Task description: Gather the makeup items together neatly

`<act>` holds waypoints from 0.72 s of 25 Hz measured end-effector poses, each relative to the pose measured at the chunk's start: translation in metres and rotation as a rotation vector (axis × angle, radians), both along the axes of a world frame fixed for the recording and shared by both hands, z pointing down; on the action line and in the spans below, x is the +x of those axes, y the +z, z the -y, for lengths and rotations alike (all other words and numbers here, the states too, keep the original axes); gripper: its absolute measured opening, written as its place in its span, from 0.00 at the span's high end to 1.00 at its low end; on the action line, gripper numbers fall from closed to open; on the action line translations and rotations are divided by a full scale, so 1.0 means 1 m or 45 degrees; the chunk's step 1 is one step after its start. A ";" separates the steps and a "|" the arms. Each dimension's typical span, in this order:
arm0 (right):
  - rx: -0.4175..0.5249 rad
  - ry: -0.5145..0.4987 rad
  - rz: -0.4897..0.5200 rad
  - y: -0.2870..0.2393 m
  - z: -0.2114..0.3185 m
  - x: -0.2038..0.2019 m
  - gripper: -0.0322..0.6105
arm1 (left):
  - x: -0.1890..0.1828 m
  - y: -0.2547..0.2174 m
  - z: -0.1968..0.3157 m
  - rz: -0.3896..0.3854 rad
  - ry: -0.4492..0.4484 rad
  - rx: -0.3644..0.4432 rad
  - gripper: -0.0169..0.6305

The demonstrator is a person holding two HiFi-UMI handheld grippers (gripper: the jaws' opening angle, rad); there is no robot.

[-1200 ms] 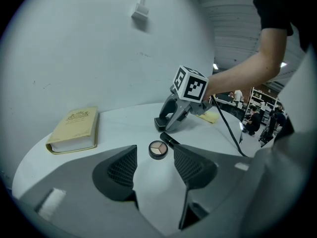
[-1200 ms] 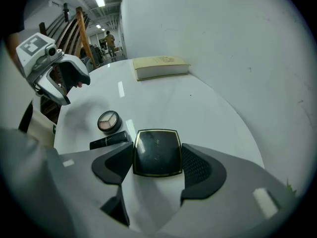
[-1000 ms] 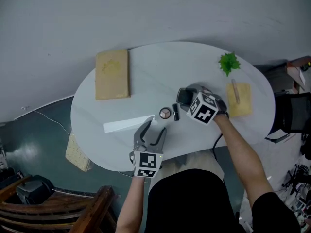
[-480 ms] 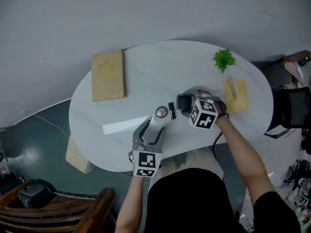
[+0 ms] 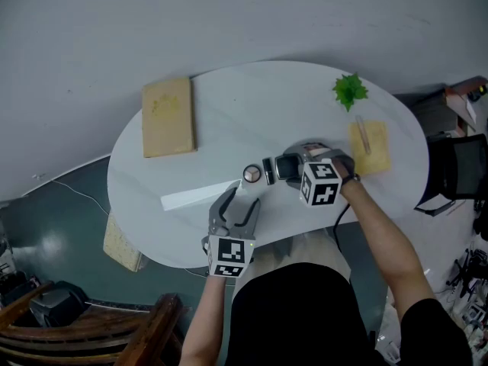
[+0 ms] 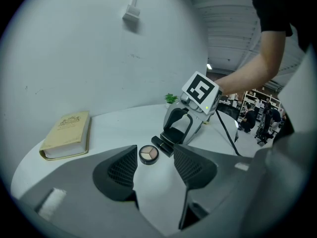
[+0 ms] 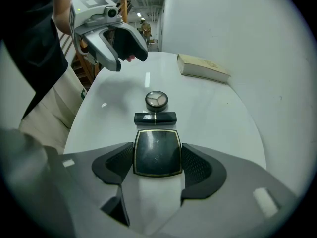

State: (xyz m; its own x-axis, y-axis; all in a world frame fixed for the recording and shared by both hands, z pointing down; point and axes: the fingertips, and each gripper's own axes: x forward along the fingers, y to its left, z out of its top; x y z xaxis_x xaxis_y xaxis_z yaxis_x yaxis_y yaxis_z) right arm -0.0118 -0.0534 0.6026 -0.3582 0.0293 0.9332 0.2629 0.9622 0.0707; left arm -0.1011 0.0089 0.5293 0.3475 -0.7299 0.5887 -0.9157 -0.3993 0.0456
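Right gripper point(image 7: 157, 163) pinched black compact point(image 7: 157, 147), lipstick point(image 7: 155, 118) just left, eyeshadow point(image 7: 156, 100) further left, left gripper point(image 6: 154, 165) spread, empty, near table point(image 5: 229, 113) edge

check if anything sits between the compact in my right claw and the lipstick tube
Nothing visible. The black square compact in the right claw has only a narrow strip of bare white table before the black lipstick tube; the round eyeshadow pot lies beyond it.
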 end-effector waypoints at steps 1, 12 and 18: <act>-0.003 -0.011 -0.001 0.000 0.000 0.000 0.46 | 0.000 -0.001 0.000 0.001 0.000 0.003 0.62; -0.001 -0.043 -0.018 0.003 -0.001 0.002 0.46 | 0.000 -0.001 -0.002 0.009 -0.004 0.014 0.62; -0.003 -0.047 -0.031 0.004 -0.002 0.003 0.46 | 0.000 -0.008 0.001 0.015 -0.004 0.035 0.63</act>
